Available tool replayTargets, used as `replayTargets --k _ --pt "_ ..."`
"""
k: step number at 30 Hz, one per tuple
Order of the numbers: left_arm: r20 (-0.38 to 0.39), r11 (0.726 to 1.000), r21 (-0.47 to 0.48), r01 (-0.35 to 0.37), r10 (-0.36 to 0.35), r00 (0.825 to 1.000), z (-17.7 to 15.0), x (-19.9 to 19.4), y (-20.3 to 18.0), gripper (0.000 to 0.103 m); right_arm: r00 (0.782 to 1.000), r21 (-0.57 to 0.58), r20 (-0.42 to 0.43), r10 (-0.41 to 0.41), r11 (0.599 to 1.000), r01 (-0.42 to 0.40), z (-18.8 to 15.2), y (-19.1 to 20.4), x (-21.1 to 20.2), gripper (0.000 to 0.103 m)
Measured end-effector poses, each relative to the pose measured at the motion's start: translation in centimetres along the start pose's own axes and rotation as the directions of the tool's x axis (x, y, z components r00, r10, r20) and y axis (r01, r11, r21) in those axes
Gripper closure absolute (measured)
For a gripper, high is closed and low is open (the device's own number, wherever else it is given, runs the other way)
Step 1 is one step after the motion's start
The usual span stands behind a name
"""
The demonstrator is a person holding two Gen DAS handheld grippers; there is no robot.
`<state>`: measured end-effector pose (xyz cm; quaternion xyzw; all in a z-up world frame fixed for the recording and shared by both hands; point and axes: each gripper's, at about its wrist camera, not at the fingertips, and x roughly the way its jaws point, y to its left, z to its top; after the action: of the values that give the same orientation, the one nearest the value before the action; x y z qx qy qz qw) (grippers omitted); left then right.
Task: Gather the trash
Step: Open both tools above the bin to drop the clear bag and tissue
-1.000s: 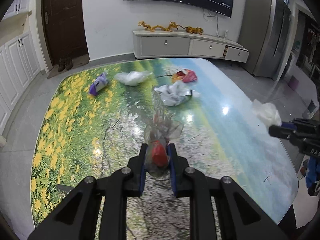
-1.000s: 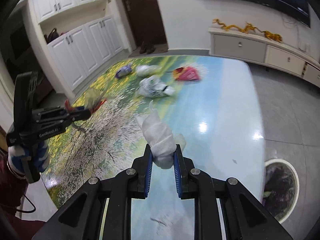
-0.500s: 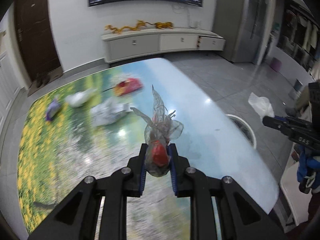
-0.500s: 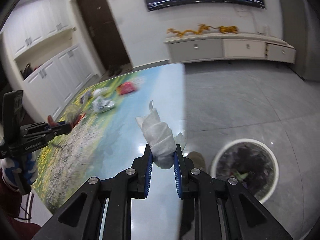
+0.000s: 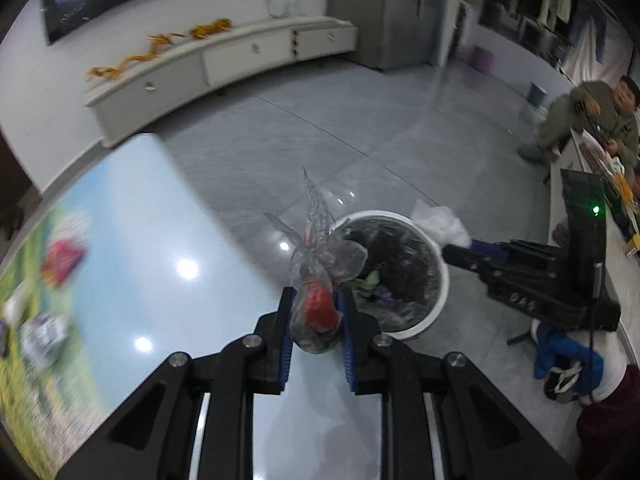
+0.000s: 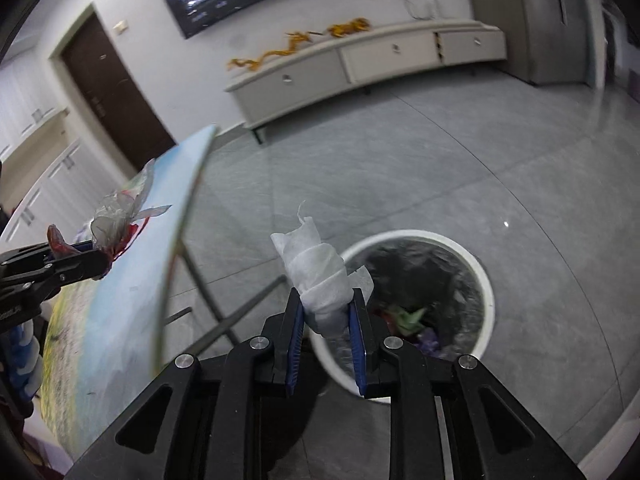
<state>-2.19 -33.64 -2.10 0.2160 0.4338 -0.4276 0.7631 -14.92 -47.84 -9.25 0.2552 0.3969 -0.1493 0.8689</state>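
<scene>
My left gripper point(image 5: 316, 316) is shut on a clear plastic wrapper with a red piece inside point(image 5: 318, 280). It hangs over the table's right edge, next to the white trash bin point(image 5: 438, 264) on the floor. My right gripper point(image 6: 325, 316) is shut on a crumpled white tissue point(image 6: 320, 276) and sits over the near rim of the same bin point(image 6: 486, 280), which holds dark liner and some trash. The right gripper with the tissue shows in the left wrist view point(image 5: 456, 246). The left gripper with the wrapper shows in the right wrist view point(image 6: 100, 258).
The glossy landscape-print table point(image 5: 168, 240) carries blurred trash: a red wrapper point(image 5: 62, 258) and a white bag point(image 5: 42, 332). Table legs point(image 6: 208, 292) stand beside the bin. A TV cabinet point(image 5: 224, 64) lines the wall. A seated person point(image 5: 592, 120) is at far right.
Both grippers swung right from the table toward the floor bin, each still holding its trash. The bin now lies just beyond both grippers.
</scene>
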Motion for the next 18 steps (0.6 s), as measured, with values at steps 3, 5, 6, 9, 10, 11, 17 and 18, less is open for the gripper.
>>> replayTargets --k 3,5,6,9,10,11,17,18 --pt "-0.050 0.999 0.005 0.037 -0.036 0.998 1.6 3.2 -1.4 0.083 0.999 0.018 -0.025 -0.022 1.000 0.023 0.4 -1.5 1.7 0.079" --pt "-0.081 0.999 0.002 0.048 -0.048 0.996 2.8 5.7 -2.2 0.083 0.999 0.025 -0.041 -0.030 0.999 0.031 0.7 -2.4 2.7 0.078" --pt "-0.100 0.998 -0.007 0.068 -0.068 0.993 3.3 6.8 -2.5 0.082 0.998 0.029 -0.053 -0.034 0.999 0.035 0.8 -2.8 3.4 0.078" --pt "-0.126 0.996 -0.024 0.089 -0.091 0.988 4.3 9.0 -3.1 0.082 0.995 0.035 -0.082 -0.048 0.998 0.051 1.0 -3.8 5.0 0.078" --pt "-0.134 0.994 -0.033 0.102 -0.105 0.985 4.8 9.8 -3.2 0.081 0.995 0.037 -0.090 -0.050 0.998 0.053 1.0 -4.0 5.5 0.075" --pt "-0.140 0.993 -0.038 0.109 -0.114 0.984 5.1 10.2 -3.4 0.080 0.994 0.038 -0.098 -0.053 0.998 0.057 1.1 -4.2 5.9 0.070" --pt "-0.164 0.983 -0.085 0.161 -0.173 0.971 6.6 12.0 -3.8 0.058 0.988 0.037 -0.124 -0.096 0.994 0.101 0.8 -5.4 7.0 0.050" --pt "-0.167 0.983 -0.089 0.163 -0.176 0.970 6.7 12.2 -3.9 0.058 0.987 0.039 -0.125 -0.102 0.993 0.107 0.8 -5.6 7.0 0.049"
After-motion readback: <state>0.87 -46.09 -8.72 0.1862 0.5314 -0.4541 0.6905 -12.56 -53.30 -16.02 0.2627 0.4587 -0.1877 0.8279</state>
